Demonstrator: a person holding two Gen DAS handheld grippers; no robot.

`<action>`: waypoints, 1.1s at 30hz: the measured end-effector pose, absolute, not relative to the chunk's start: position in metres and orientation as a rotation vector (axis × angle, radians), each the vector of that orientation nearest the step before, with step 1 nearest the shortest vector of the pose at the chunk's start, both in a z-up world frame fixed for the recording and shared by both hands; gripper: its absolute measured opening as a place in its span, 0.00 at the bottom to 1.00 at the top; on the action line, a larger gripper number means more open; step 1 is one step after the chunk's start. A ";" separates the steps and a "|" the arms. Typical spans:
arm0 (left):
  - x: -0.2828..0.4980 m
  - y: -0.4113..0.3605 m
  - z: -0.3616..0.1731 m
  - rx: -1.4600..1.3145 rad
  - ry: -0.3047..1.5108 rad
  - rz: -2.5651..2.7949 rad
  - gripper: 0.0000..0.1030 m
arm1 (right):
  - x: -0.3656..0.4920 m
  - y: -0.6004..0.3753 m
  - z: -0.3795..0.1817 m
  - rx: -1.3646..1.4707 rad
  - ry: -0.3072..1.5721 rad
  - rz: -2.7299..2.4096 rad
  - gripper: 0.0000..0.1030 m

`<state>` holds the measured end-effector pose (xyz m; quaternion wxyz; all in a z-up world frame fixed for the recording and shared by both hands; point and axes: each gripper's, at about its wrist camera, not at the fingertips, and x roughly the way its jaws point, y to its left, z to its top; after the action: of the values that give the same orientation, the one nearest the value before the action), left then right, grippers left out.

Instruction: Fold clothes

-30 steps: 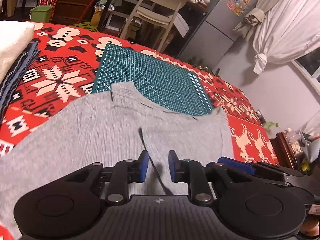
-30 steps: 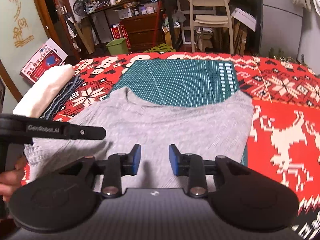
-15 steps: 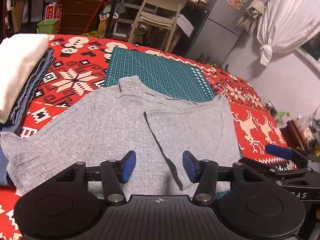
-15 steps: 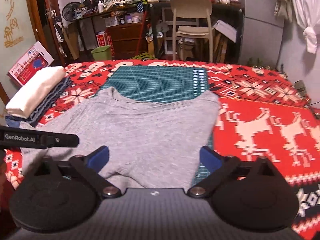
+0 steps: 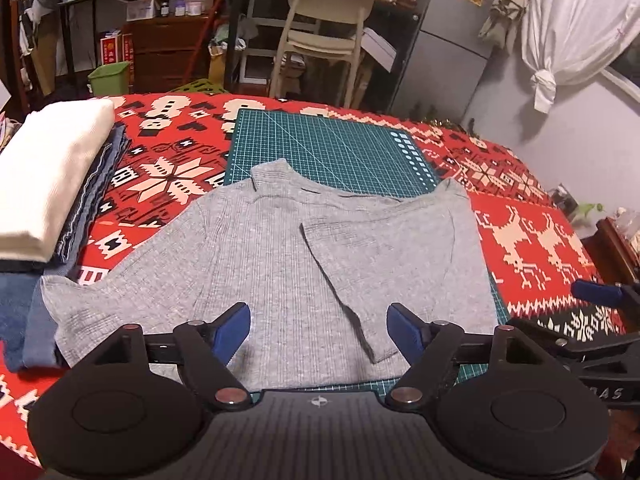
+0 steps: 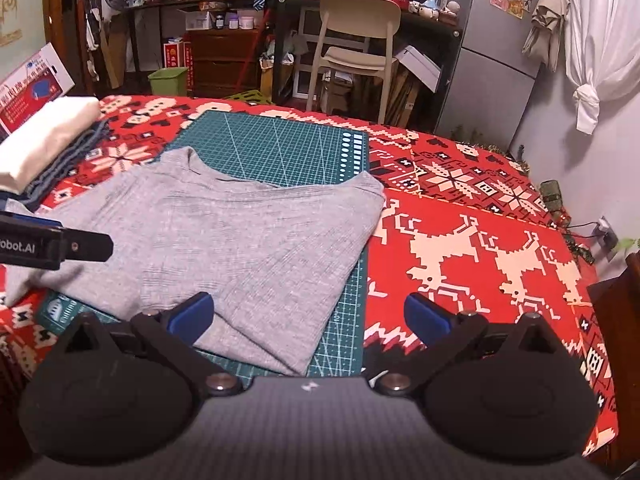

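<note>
While one sleeve lies folded across the gray sweater [image 5: 256,264], the left gripper [image 5: 318,330] is opening and the right gripper [image 6: 306,316] gapes wide, both sets of fingers empty above it.

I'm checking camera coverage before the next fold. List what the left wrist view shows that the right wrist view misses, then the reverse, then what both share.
Only the left wrist view: the outstretched left sleeve of the grey sweater and the blue clothes beneath it; the left gripper, its jaws opening with nothing between them.

Only the right wrist view: the red-and-white box at far left, the wall socket, and the right gripper, jaws wide and empty.

Both: the sweater with its right sleeve folded in, green cutting mat, folded stack, red blanket, chair.
</note>
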<state>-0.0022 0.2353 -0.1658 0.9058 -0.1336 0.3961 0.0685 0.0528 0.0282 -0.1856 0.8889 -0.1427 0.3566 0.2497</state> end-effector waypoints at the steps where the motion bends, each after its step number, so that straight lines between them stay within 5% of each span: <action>1: -0.003 0.236 -0.164 -0.273 0.810 0.137 0.81 | 0.053 0.027 -0.184 -0.287 0.742 0.535 0.99; 6: -0.009 0.245 -0.158 -0.311 0.752 0.143 0.88 | 0.048 0.031 -0.173 -0.319 0.701 0.582 0.99; 21: -0.028 0.272 -0.134 -0.167 0.618 0.367 0.88 | 0.059 0.025 -0.168 -0.187 0.708 0.550 0.99; 26: -0.029 0.305 -0.134 -0.211 0.725 0.343 0.88 | 0.063 0.024 -0.169 -0.222 0.705 0.545 0.99; 30: -0.039 0.334 -0.144 -0.331 0.756 0.349 0.84 | 0.067 0.021 -0.170 -0.180 0.728 0.557 0.99; 33: -0.046 0.351 -0.151 -0.412 0.777 0.359 0.67 | 0.067 0.021 -0.172 -0.142 0.727 0.551 0.98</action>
<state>-0.0465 0.3513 -0.1512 0.8892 -0.1985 0.3741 0.1730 0.0670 0.0206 -0.1718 0.8953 -0.0686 0.3508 0.2657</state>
